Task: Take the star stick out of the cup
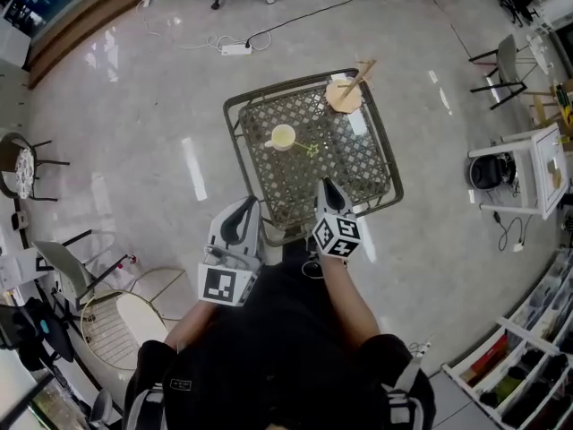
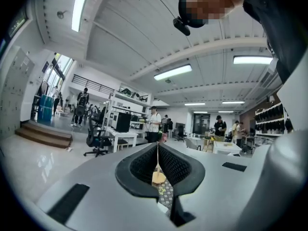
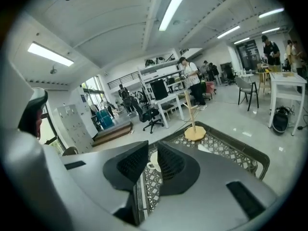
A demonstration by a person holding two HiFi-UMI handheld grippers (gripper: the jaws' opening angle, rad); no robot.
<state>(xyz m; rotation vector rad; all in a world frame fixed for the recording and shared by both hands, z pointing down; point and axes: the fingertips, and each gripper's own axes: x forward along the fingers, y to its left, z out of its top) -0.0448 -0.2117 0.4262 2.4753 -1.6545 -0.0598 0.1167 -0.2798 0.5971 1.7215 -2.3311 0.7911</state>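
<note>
A pale yellow cup [image 1: 282, 137] stands on the dark lattice table [image 1: 358, 164], left of its middle. Just right of the cup lies a small yellow-green piece [image 1: 310, 149] that looks like the star stick, outside the cup. My right gripper [image 1: 327, 188] hovers over the table's near edge; its jaws stand a little apart with nothing between them [image 3: 153, 146], and the cup [image 3: 153, 165] shows through the gap. My left gripper [image 1: 243, 208] is held off the table's near left corner, shut and empty [image 2: 158, 148].
A round wooden stand with an upright pole [image 1: 345, 95] sits at the table's far right corner. Metal chairs [image 1: 116, 316] stand on the floor to my left. A white side table [image 1: 542, 173] and shelving [image 1: 528, 365] are on the right.
</note>
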